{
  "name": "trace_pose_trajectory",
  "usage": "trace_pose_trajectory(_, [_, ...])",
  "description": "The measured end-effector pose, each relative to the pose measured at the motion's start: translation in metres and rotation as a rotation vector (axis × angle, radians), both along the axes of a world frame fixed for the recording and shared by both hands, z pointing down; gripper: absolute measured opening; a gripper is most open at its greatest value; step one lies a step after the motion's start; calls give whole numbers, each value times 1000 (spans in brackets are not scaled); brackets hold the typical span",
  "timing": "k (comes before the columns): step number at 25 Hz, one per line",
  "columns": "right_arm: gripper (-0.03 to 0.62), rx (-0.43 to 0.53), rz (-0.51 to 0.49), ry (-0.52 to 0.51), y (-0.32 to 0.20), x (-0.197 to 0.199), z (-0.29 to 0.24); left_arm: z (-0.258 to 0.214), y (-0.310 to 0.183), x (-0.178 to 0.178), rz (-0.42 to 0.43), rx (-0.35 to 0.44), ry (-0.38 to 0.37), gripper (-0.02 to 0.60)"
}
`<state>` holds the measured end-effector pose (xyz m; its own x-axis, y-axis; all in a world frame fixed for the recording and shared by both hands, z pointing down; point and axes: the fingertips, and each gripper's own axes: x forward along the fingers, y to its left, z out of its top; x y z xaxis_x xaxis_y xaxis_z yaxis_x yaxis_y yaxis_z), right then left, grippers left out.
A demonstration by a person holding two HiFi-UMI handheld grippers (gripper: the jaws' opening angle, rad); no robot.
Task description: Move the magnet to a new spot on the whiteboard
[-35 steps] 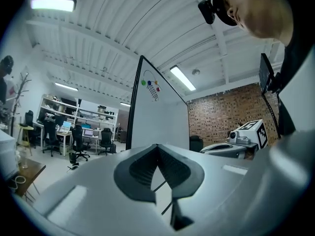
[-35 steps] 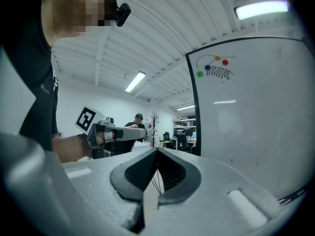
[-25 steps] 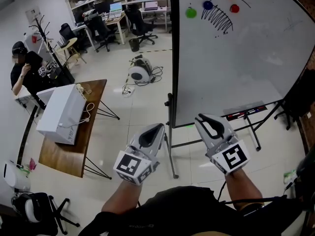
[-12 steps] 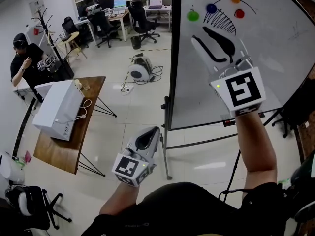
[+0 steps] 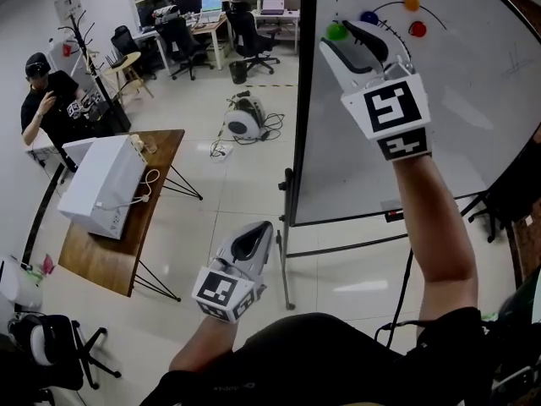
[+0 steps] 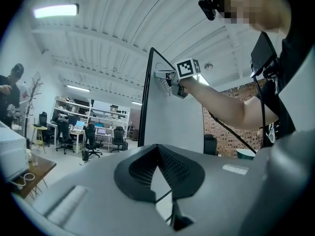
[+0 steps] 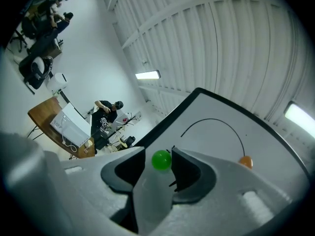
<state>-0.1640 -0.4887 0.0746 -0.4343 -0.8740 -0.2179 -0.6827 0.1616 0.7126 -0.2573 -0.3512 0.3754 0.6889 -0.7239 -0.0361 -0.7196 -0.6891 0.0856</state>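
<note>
The whiteboard point(image 5: 461, 100) stands upright on my right. At its top sit a green magnet point(image 5: 337, 31), a blue magnet point(image 5: 369, 17), an orange magnet point(image 5: 412, 2) and a red magnet point(image 5: 418, 29), beside black pen marks. My right gripper point(image 5: 348, 35) is raised to the board's top left. Its jaws have just been opening and stand open. In the right gripper view the green magnet point(image 7: 161, 160) lies between the jaws of the right gripper point(image 7: 158, 150), with the pads not pressing on it. My left gripper point(image 5: 260, 233) hangs low at my waist, shut and empty.
A wooden table point(image 5: 161, 155) carrying a white box point(image 5: 101, 189) stands at the left, and a person point(image 5: 46, 100) sits beyond it. A round machine with cables point(image 5: 241, 123) lies on the floor. The board's stand legs point(image 5: 286, 256) reach toward me. Desks and chairs fill the back.
My right gripper rose from waist height to the top left of the board, rolled, and its jaws opened around the green magnet. The left gripper stayed put.
</note>
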Motion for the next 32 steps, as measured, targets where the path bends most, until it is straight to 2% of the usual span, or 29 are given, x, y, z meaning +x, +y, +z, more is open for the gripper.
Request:
trace_pose_trajectory(6, [149, 3, 47, 7, -10, 1, 0, 2, 3, -3, -7, -8, 0, 15])
trace_pose_trajectory(8, [112, 16, 60, 23, -10, 2, 0, 2, 5, -3, -9, -14, -2, 15])
trace_pose_trajectory(10, [109, 15, 61, 34, -10, 3, 0, 4, 6, -3, -6, -14, -4, 15])
trace_pose_trajectory(21, [107, -58, -10, -20, 14, 4, 13, 3, 13, 3, -7, -4, 4, 15])
trace_pose_trajectory(24, [107, -104, -84, -91, 32, 6, 29, 0, 15, 6, -14, 0, 5, 15])
trace_pose_trajectory(29, [107, -261, -289, -325, 68, 11, 75, -2, 8, 4, -45, 4, 34, 15])
trace_pose_trajectory(32, [107, -318, -334, -385, 87, 14, 104, -5, 6, 0, -64, 9, 49, 15])
